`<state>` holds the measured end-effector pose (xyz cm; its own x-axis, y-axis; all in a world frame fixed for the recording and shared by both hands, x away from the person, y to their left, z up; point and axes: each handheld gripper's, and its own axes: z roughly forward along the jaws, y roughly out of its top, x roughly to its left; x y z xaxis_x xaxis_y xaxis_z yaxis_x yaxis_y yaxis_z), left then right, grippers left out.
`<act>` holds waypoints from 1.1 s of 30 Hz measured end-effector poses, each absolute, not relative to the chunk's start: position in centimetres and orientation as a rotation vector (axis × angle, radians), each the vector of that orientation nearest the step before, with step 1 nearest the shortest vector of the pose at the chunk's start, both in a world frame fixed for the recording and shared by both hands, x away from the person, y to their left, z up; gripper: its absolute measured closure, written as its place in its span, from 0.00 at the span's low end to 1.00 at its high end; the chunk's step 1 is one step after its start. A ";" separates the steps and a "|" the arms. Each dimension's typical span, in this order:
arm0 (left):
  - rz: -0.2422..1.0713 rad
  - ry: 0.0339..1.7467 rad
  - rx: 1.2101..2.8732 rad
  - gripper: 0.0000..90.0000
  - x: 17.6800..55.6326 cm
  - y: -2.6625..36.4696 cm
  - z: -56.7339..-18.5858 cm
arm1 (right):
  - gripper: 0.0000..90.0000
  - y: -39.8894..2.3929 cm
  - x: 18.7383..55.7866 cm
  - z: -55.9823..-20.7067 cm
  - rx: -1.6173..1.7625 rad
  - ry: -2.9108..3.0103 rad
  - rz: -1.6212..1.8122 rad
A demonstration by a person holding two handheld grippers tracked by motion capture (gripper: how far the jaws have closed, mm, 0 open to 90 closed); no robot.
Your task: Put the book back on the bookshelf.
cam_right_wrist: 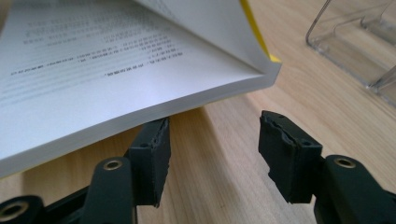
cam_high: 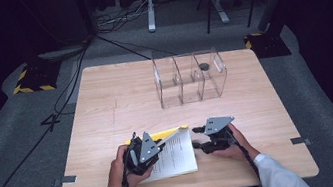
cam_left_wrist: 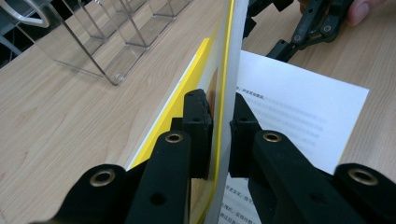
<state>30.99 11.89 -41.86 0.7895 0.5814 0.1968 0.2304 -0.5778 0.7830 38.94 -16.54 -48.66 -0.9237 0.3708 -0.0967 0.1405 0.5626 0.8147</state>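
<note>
The left gripper (cam_left_wrist: 219, 121) pinches the lifted yellow cover (cam_left_wrist: 223, 60) of the book (cam_high: 174, 154) — jaws pressed on it. The right gripper (cam_right_wrist: 212, 149) is spread beside the book's right edge, near the table's (cam_high: 106, 108) front. Farther off stands a clear divided holder (cam_high: 190, 77).

No text, label, brand, number or sign can be read in any view. The open page of the yellow-covered book (cam_high: 176, 153) carries rows of small printed lines — visible in the high view and both gripper views — but the characters are too small and blurred to make out. The yellow cover (cam_left_wrist: 184, 91) shows no legible title. The clear acrylic divider rack (cam_high: 190, 77) is unmarked — the wooden table (cam_high: 107, 113) likewise.
</note>
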 end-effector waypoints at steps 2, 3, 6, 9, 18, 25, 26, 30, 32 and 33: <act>0.573 0.589 2.164 0.91 31.0 12.0 -41.6 | 0.51 -16.9 38.9 -48.3 0.440 2.519 1.354; 0.564 0.593 2.151 0.91 31.0 11.9 -41.5 | 0.51 -17.1 38.9 -47.9 0.454 2.494 1.389; 0.545 0.573 2.140 0.91 31.2 11.6 -41.3 | 0.51 -17.6 38.8 -47.0 0.473 2.454 1.477; 0.533 0.547 2.141 0.91 31.3 10.7 -41.4 | 0.49 -17.4 38.4 -46.3 0.448 2.424 1.454; 0.505 0.536 2.091 0.91 31.1 9.9 -41.0 | 0.44 -18.3 38.4 -44.2 0.517 2.300 1.536; 0.457 0.545 2.024 0.89 29.8 11.3 -41.9 | 0.42 -18.2 39.3 -44.4 0.625 2.277 1.549; 0.453 0.546 2.019 0.89 29.5 11.6 -42.0 | 0.42 -18.0 39.0 -44.2 0.604 2.279 1.552; 0.444 0.561 2.013 0.89 28.4 12.5 -42.7 | 0.43 -16.8 38.3 -43.5 0.535 2.269 1.557; 0.450 0.558 2.016 0.89 28.2 12.7 -42.7 | 0.44 -16.5 38.3 -43.3 0.538 2.266 1.591; 0.432 0.565 2.016 0.89 28.3 12.9 -42.6 | 0.44 -16.3 38.3 -43.3 0.533 2.266 1.592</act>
